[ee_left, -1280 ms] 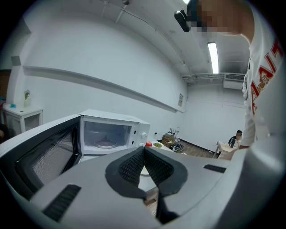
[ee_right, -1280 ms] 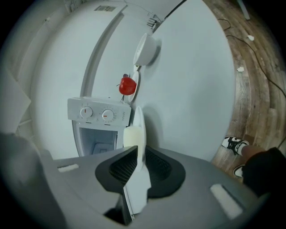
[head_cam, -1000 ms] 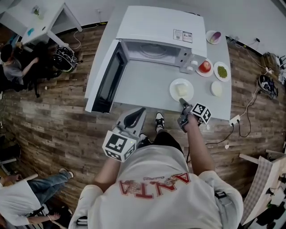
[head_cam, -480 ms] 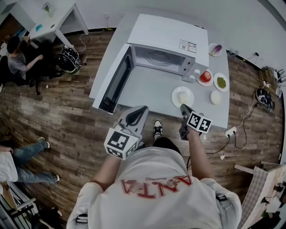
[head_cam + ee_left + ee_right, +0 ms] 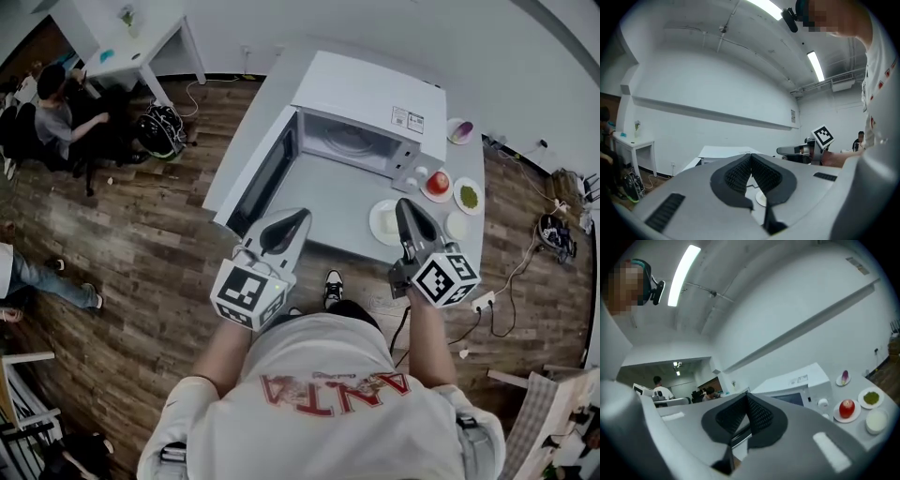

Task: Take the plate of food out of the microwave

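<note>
The left gripper (image 5: 298, 217) hovers just in front of the microwave (image 5: 370, 94), near its swung-open door (image 5: 267, 178), with its jaws pressed together on nothing. The plate of food (image 5: 382, 223) sits on the table (image 5: 328, 202) in front of the microwave's right end. Above the plate, the right gripper's (image 5: 405, 204) jaws have just been closing and now meet, empty.

Around me, a wood-plank floor (image 5: 141, 234) meets plain white walls (image 5: 708, 84). A small white table (image 5: 150, 33) stands at my far left. Strip lights (image 5: 680, 275), possibly fluorescent, glow on the ceiling overhead.
</note>
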`<action>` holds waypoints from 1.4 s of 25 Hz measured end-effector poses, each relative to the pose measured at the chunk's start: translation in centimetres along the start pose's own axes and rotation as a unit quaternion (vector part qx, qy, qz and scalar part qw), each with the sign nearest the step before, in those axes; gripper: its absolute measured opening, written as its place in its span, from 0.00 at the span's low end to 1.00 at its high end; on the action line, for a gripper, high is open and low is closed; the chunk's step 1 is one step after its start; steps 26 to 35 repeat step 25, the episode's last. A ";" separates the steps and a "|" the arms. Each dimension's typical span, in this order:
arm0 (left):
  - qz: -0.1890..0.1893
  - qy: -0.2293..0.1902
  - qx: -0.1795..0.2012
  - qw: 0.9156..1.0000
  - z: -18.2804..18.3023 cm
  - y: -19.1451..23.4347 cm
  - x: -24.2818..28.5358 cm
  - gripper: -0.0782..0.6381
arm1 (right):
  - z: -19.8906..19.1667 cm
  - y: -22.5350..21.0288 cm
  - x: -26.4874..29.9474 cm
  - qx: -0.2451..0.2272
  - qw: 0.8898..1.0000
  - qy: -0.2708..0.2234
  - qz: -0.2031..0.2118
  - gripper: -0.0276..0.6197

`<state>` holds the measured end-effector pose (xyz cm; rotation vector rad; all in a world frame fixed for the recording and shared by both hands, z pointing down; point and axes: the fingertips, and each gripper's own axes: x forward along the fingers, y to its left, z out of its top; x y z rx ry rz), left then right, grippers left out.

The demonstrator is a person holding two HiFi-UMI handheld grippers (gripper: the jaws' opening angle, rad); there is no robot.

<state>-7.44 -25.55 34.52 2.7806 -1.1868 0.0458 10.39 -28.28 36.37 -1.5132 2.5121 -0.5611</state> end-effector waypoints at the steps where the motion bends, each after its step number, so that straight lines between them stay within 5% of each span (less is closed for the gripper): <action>1: 0.002 -0.002 0.002 1.000 0.3 0.1 -0.1 0.12 | 0.7 0.6 -0.2 -0.014 1.000 -0.006 0.003 0.05; 6: 0.008 -0.005 -0.001 1.000 0.5 0.6 -0.3 0.12 | 1.7 2.1 -0.6 -0.042 0.999 -0.011 0.016 0.05; 35: 0.001 0.002 -0.023 1.000 -0.6 1.2 -0.2 0.12 | 0.9 2.8 -0.1 -0.023 0.999 -0.001 0.036 0.05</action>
